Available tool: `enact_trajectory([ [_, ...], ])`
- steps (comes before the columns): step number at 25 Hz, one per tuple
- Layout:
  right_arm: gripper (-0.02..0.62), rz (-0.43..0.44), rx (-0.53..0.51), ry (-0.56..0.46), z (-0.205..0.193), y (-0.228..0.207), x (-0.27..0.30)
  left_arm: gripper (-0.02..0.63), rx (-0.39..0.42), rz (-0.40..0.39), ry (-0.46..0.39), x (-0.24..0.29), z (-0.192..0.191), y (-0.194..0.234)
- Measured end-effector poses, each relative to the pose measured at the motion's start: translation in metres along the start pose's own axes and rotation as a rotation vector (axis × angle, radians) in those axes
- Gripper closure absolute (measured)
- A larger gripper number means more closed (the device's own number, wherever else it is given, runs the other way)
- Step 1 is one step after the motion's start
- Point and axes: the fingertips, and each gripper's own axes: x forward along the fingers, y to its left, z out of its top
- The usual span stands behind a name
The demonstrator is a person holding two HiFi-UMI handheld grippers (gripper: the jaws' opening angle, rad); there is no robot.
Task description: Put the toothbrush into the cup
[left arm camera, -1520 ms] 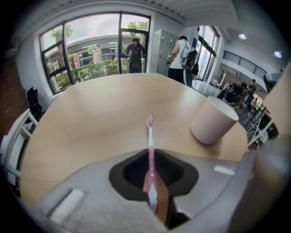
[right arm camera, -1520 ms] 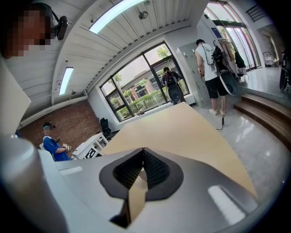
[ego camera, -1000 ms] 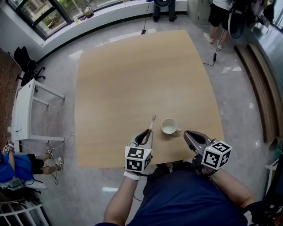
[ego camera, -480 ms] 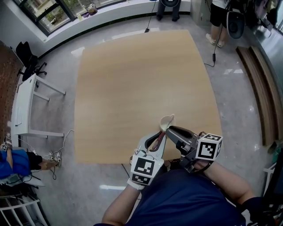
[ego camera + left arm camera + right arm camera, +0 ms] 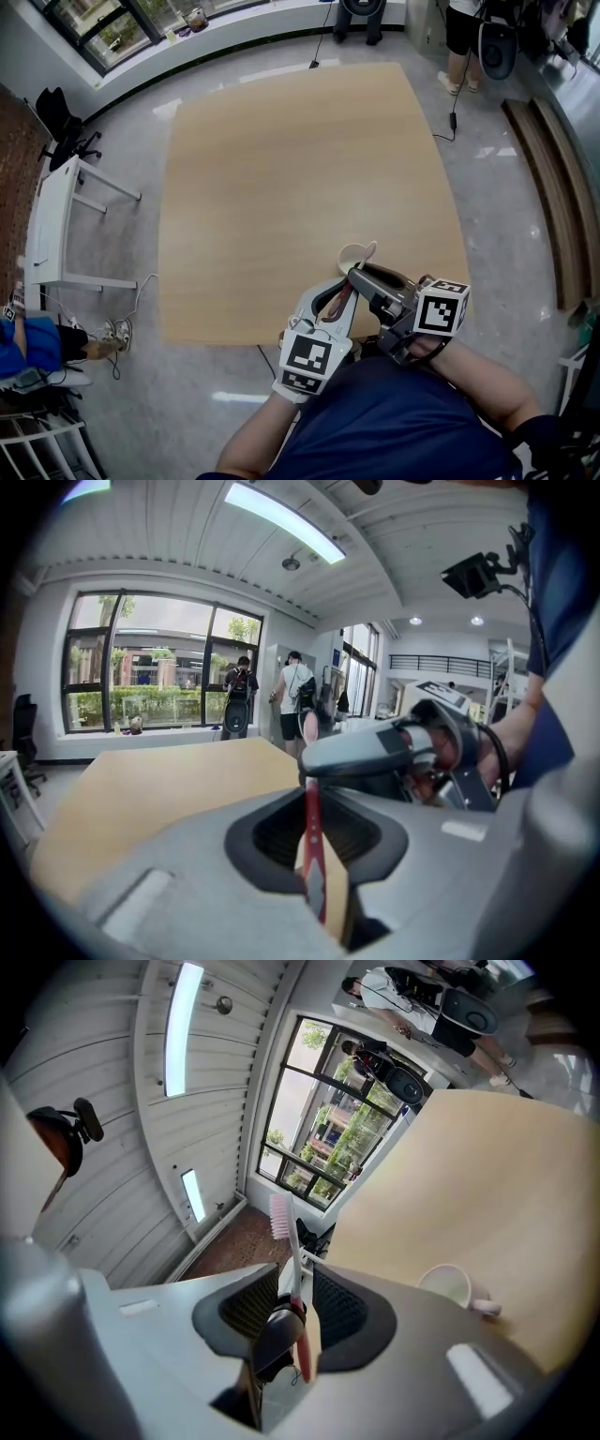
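A: The room?
B: Glossy grey floor, a smooth pale wooden counter, and a round white cup near its front edge.
A: Toothbrush?
B: The toothbrush is red plastic, pinched in the left gripper's fingers. The right gripper's ribbed fingers, just opening wide, flank it.

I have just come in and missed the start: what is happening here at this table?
A person holds a two-jaw gripper in each hand over a wooden table. The left gripper is shut on a toothbrush. The right gripper meets it: its jaws have just been opening and stand on either side of the toothbrush without pressing on it. The white cup stands on the table just beyond; the toothbrush is not yet in it.
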Motion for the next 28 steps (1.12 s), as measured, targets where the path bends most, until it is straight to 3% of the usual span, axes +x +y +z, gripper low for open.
enact_trajectory([
  [2,0.477,0.001,0.005,-0.004,0.002,0.0,-0.001,0.56,0.0,-0.002,0.002,0.001,0.001,-0.001],
  [6,0.566,-0.009,0.013,-0.028,0.007,-0.002,-0.004,0.56,-0.016,-0.006,0.002,0.003,0.001,-0.003],
  [13,0.569,-0.013,0.023,-0.036,0.006,-0.004,-0.004,0.557,-0.026,-0.002,0.007,0.004,-0.001,-0.002],
  [16,0.569,-0.025,0.028,-0.054,0.01,-0.009,-0.006,0.501,-0.025,0.0,0.016,0.003,-0.006,-0.001],
  [28,0.569,-0.127,-0.022,-0.133,0.045,-0.049,-0.013,0.5,-0.106,0.054,0.054,-0.021,-0.036,0.021],
])
